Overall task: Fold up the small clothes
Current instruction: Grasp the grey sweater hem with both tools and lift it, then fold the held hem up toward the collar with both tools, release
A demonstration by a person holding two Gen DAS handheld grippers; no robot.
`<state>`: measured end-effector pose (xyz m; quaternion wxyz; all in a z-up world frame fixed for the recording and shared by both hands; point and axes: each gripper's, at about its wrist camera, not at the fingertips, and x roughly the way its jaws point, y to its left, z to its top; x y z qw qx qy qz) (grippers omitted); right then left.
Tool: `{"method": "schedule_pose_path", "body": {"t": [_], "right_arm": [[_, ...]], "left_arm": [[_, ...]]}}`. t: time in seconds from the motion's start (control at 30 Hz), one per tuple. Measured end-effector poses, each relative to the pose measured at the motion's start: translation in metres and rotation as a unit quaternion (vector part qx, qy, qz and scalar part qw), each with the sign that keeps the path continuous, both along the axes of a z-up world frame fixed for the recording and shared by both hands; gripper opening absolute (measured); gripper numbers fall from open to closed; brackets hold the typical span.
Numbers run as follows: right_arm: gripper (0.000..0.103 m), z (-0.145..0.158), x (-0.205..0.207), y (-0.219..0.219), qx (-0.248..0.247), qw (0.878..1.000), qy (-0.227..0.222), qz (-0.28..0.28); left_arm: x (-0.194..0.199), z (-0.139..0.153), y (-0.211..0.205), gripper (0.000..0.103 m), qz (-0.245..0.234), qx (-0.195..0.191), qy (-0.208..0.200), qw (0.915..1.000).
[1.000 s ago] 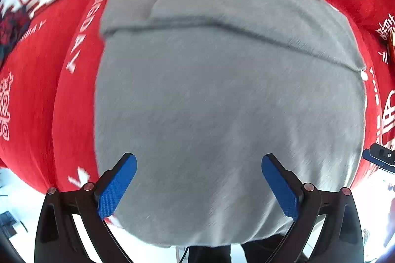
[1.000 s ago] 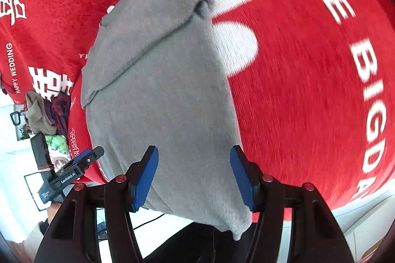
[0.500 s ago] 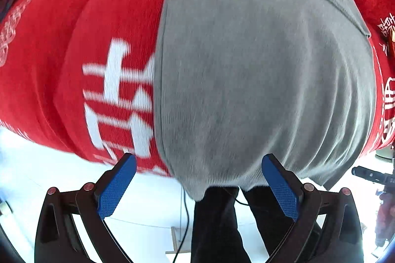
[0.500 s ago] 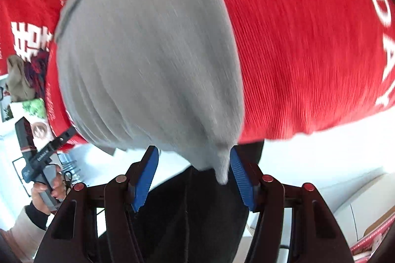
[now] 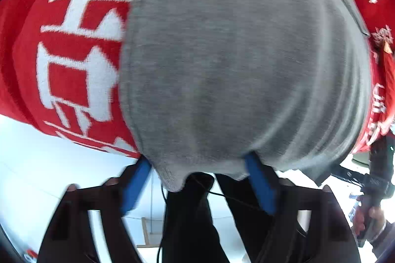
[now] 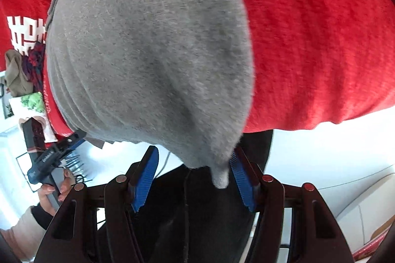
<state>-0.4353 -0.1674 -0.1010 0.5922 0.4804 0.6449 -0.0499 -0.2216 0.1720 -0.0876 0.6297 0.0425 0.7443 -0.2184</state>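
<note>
Both claws have just been closing, w/ the grey top's [image 5: 234, 65] near hem hanging between them: left claw [image 5: 200, 179] & right claw [image 6: 193, 172] aren't pinching it yet, pads apart, over the red cloth [image 6: 321, 40].

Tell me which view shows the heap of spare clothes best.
The right wrist view: the heap of spare clothes lies in plain sight at its left edge, beside the grey garment. The left wrist view shows none of it.
</note>
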Motion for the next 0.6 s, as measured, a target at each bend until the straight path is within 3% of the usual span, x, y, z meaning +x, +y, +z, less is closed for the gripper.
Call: {"method": "schedule_pose_path", "body": {"t": [0.03,0.07,0.1,0.13,0.33,0.5,0.6], "right_arm": [[0.020,0.002,-0.001,-0.001,0.005,1.000,-0.003,-0.005],[0.006,0.004,0.000,-0.002,0.007,1.000,-0.004,-0.009],[0.007,0.007,0.001,-0.003,0.011,1.000,-0.009,-0.013],[0.007,0.012,0.002,-0.003,0.022,0.999,-0.021,-0.017],[0.007,0.068,0.023,-0.021,0.080,0.989,-0.113,-0.056],[0.007,0.113,0.067,-0.057,0.068,0.976,-0.187,-0.083],[0.007,0.128,0.103,-0.087,0.051,0.969,-0.219,-0.100]], "left_arm": [[-0.001,0.002,0.000,0.053,-0.007,-0.003,-0.002,1.0000],[-0.002,0.005,-0.002,0.031,-0.017,-0.012,0.000,0.9998],[-0.003,0.009,-0.003,0.018,-0.024,-0.022,0.007,0.9994],[-0.002,0.014,-0.004,0.013,-0.023,-0.031,0.013,0.9992],[0.022,0.073,-0.010,0.013,-0.022,-0.096,0.001,0.9952],[0.068,0.120,-0.036,0.013,-0.026,-0.134,-0.058,0.9889],[0.118,0.133,-0.062,0.013,-0.022,-0.150,-0.092,0.9841]]}}
